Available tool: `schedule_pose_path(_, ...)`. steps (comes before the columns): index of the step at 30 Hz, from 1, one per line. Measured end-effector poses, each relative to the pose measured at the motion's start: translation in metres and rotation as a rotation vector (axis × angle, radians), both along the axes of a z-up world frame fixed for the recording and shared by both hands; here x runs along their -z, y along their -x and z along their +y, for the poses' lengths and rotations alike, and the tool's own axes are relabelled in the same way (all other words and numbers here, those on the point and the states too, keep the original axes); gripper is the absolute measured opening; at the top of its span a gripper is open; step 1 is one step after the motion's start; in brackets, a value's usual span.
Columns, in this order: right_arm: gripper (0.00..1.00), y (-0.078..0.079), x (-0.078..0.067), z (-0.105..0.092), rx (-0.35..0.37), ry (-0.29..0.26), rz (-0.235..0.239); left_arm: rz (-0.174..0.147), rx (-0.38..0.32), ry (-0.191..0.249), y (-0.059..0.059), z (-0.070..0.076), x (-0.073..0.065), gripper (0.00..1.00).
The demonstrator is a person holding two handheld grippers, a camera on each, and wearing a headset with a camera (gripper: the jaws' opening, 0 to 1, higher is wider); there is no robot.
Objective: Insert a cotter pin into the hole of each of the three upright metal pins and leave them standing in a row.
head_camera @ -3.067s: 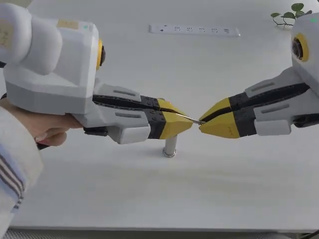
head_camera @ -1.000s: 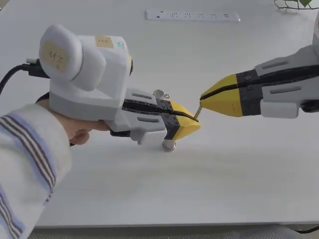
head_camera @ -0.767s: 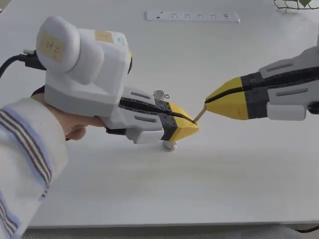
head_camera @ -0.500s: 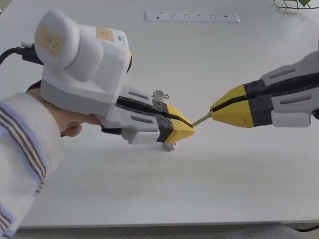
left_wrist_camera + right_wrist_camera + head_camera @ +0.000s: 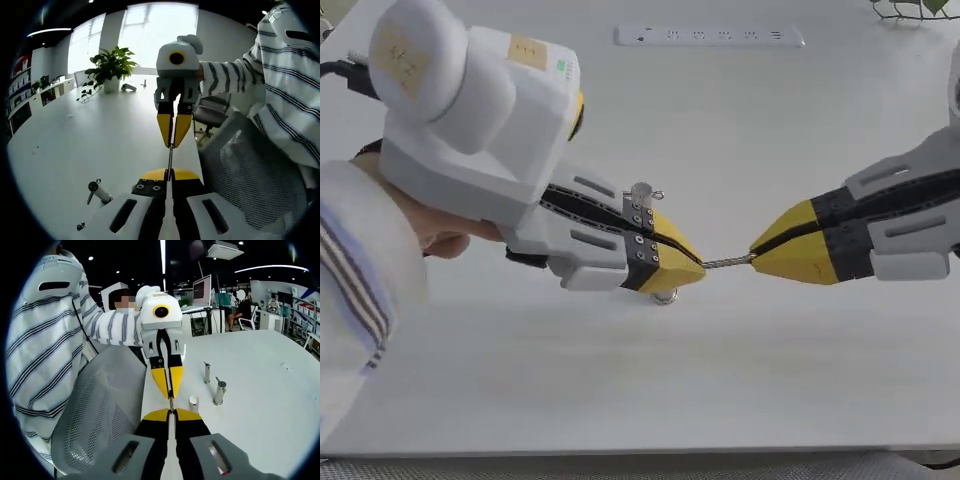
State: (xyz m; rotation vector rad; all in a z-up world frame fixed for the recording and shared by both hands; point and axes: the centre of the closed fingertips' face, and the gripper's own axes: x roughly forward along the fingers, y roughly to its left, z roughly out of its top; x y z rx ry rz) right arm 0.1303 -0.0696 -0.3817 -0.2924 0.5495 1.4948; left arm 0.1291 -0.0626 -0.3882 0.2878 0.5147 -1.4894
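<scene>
White surface [image 5: 620, 380]: my left gripper [image 5: 698, 270] and right gripper [image 5: 756, 262] both clamp one thin steel cotter pin [image 5: 728, 262] between them. One silver upright metal pin [image 5: 640, 192] looks done; this cotter isn't inserted yet.

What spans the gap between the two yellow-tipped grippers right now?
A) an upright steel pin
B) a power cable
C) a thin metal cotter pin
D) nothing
C: the thin metal cotter pin runs roughly level from the left gripper to the right gripper, and both look shut on its ends.
</scene>
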Motion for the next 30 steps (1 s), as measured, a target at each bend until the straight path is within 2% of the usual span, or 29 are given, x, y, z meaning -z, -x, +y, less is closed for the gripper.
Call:
schedule_pose_path(2,0.0,0.002,-0.003,0.004,-0.001,-0.025,0.013,0.002,0.004,0.027,0.001,-0.004,-0.005,0.0)
schedule_pose_path(8,0.0,0.002,-0.001,0.006,-0.016,-0.013,-0.003,-0.012,0.006,0.031,0.0,-0.006,-0.007,0.0)
schedule_pose_path(11,0.0,0.004,-0.001,0.008,-0.027,-0.012,-0.013,-0.011,0.007,0.04,0.0,-0.008,-0.009,0.0)
schedule_pose_path(17,0.0,0.007,0.003,0.009,-0.033,0.0,-0.017,-0.007,0.007,0.031,0.0,-0.007,-0.006,0.0)
schedule_pose_path(20,0.0,0.002,0.004,0.008,-0.019,0.0,-0.025,-0.035,-0.001,0.032,-0.004,-0.006,-0.006,0.01)
schedule_pose_path(21,0.0,0.001,0.004,0.008,-0.014,0.0,-0.026,-0.06,-0.019,0.027,-0.01,-0.004,-0.006,0.04)
schedule_pose_path(23,0.0,-0.002,0.006,0.008,-0.008,0.008,-0.031,-0.088,-0.044,0.016,-0.019,-0.002,-0.004,0.18)
schedule_pose_path(25,0.0,-0.005,0.01,0.007,-0.004,0.022,-0.037,-0.087,-0.056,0.012,-0.023,0.0,-0.001,0.32)
schedule_pose_path(26,0.0,-0.007,0.013,0.007,-0.001,0.032,-0.042,-0.088,-0.064,0.007,-0.026,0.001,0.001,0.34)
schedule_pose_path(28,0.0,-0.009,0.018,0.006,-0.001,0.052,-0.05,-0.086,-0.073,-0.009,-0.025,0.004,0.002,0.31)
schedule_pose_path(29,0.0,-0.011,0.022,0.006,0.005,0.065,-0.055,-0.116,-0.044,-0.022,-0.029,0.008,0.005,0.29)
schedule_pose_path(30,0.0,-0.013,0.025,0.005,0.009,0.074,-0.056,-0.118,-0.051,-0.033,-0.032,0.014,0.01,0.29)
